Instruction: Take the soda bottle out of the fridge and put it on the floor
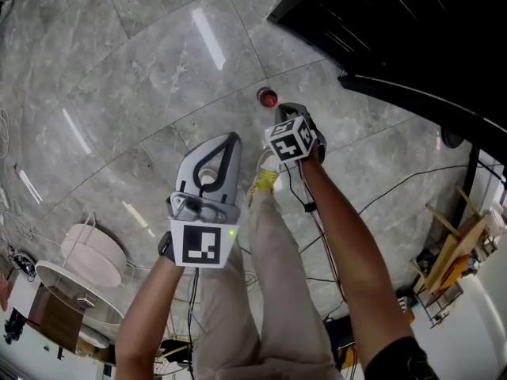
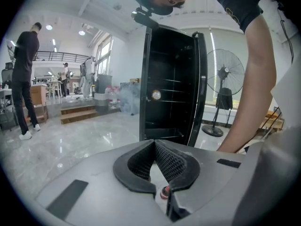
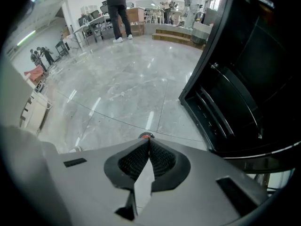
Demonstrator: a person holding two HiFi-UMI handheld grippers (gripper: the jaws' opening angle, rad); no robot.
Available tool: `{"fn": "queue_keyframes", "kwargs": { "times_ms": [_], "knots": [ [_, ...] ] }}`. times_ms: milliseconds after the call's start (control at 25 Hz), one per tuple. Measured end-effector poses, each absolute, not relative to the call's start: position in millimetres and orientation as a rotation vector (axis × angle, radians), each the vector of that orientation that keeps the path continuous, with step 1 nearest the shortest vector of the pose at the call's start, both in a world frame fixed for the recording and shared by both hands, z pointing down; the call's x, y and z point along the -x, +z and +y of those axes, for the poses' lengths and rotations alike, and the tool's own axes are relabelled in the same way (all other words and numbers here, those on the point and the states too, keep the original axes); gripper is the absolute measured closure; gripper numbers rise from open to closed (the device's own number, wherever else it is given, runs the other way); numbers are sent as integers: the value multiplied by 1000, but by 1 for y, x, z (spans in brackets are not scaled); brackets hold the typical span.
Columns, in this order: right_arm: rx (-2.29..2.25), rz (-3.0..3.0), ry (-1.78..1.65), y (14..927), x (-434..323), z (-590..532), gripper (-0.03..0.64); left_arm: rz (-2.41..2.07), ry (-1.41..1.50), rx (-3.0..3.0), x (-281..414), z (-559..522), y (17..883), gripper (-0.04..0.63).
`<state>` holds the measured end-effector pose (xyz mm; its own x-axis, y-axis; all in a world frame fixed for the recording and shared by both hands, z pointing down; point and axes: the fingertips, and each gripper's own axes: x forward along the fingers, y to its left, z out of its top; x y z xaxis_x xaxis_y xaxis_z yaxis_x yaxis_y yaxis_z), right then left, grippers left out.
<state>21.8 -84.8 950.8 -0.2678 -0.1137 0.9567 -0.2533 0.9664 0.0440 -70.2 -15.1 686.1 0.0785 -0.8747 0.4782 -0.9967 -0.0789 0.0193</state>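
Note:
The soda bottle (image 1: 267, 97) stands on the grey floor and shows from above as a red cap. My right gripper (image 1: 288, 109) hangs just to the right of it and close above, its jaws shut tip to tip with nothing between them. In the right gripper view the red cap (image 3: 146, 136) peeks out just beyond the tips of the right gripper (image 3: 149, 142). My left gripper (image 1: 231, 138) is held lower in the head view, away from the bottle, shut and empty. In its own view the left gripper (image 2: 154, 143) points at the open black fridge (image 2: 169, 88).
The fridge (image 1: 396, 30) fills the upper right of the head view, its open door with shelves (image 3: 235, 102) near the right gripper. A standing fan (image 2: 225, 74), low steps (image 2: 80, 113) and people stand farther off. A white round object (image 1: 87, 252) and cables lie by my legs.

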Motion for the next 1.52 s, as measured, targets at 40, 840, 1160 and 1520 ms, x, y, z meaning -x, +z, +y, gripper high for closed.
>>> {"fn": "queue_keyframes", "kwargs": {
  "times_ms": [40,840,1160,1520],
  "knots": [
    [-286,-1851,153,943,-24,-85,620,-1859,495,-2031,69,-15,680,578],
    [-785,-2076,481,745,-98,-58,620,-1749,587,-2163,29,-1,556,578],
    [-878,-2148,497,623,-123,-42,620,-1736,579,-2252,9,13,464,578],
    [-1008,-2216,496,469,-153,-29,620,-1731,472,-2380,-29,18,324,578]
  ]
}}
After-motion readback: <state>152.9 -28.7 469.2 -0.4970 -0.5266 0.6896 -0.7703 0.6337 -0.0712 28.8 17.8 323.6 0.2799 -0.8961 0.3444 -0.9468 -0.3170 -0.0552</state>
